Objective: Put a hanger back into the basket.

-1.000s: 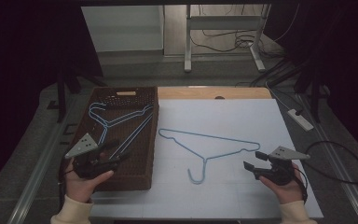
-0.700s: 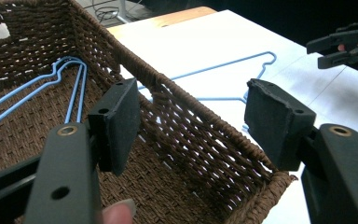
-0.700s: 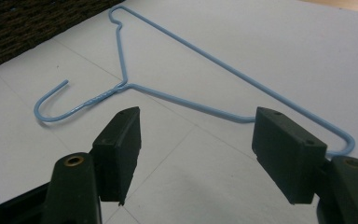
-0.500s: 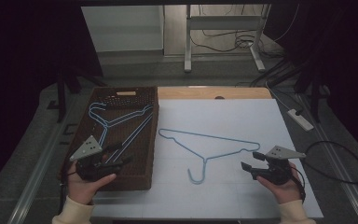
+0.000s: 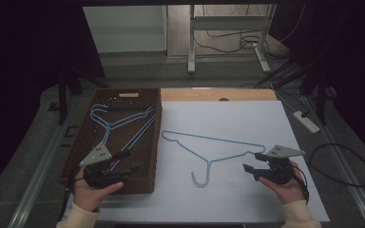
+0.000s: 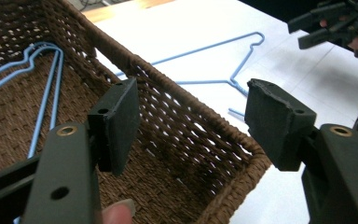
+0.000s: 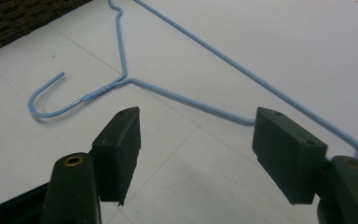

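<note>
A light blue wire hanger (image 5: 209, 164) lies flat on the white table sheet (image 5: 228, 118), hook toward me. A brown wicker basket (image 5: 156, 137) at the left holds more blue hangers (image 5: 123, 124). My left gripper (image 5: 130, 160) hovers over the basket's near right corner, open and holding nothing; its own view looks past the basket rim (image 6: 168, 79) to the hanger (image 6: 230, 80). My right gripper (image 5: 253, 162) sits just right of the hanger's near right end, open and holding nothing. In the right gripper view the hanger (image 7: 121, 81) lies just beyond the parted jaws.
A bare wooden strip (image 5: 218, 94) borders the table's far edge. A white power strip (image 5: 306, 121) and a black cable loop (image 5: 342, 166) lie on the floor to the right. A metal table frame (image 5: 228, 28) stands behind.
Both hands have drifted only slightly: the left a little toward the basket's near corner, the right a little leftward toward the hanger. Both grippers stay open.
</note>
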`<action>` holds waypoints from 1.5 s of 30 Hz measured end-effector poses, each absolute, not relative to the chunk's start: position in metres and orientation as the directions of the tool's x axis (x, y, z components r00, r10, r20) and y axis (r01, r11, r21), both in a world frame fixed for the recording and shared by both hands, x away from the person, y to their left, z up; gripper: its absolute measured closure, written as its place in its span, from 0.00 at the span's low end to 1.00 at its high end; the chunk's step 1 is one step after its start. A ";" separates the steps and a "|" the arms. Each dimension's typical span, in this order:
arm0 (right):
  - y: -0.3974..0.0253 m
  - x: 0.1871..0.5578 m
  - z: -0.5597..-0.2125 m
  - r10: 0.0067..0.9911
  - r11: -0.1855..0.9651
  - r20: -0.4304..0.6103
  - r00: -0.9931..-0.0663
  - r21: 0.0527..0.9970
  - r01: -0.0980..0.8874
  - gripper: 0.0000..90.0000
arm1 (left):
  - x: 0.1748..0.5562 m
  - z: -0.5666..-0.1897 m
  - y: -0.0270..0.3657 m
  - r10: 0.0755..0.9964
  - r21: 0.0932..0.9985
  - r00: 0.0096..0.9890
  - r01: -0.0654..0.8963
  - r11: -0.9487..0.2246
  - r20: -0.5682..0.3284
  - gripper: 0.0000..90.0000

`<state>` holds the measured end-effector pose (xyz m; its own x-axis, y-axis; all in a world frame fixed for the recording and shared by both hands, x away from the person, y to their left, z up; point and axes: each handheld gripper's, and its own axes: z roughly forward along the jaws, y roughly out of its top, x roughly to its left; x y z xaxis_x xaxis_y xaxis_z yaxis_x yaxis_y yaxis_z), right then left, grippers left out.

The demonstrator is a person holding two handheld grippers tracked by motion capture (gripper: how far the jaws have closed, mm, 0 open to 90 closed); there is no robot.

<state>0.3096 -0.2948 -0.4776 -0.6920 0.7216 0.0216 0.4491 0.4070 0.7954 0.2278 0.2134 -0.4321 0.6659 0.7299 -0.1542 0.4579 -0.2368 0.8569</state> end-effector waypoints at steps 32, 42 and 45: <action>-0.287 0.420 -0.494 0.744 0.637 -0.114 -0.659 0.420 0.646 1.00 | 0.224 -0.440 0.202 0.713 0.834 0.686 0.472 -0.285 -0.145 0.39; -0.297 0.399 -0.493 0.741 0.633 -0.058 -0.669 0.392 0.668 1.00 | 0.224 -0.439 0.203 0.719 0.834 0.680 0.475 -0.280 -0.146 0.39; -0.301 0.380 -0.493 0.731 0.639 -0.034 -0.681 0.382 0.667 1.00 | 0.225 -0.440 0.204 0.719 0.836 0.678 0.478 -0.269 -0.156 0.39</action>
<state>0.3797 -0.3007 -0.4927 -0.6811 0.7314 -0.0343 0.6672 0.6393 0.3824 0.2245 0.2039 -0.4400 0.6776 0.7187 -0.1560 0.4778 -0.2690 0.8362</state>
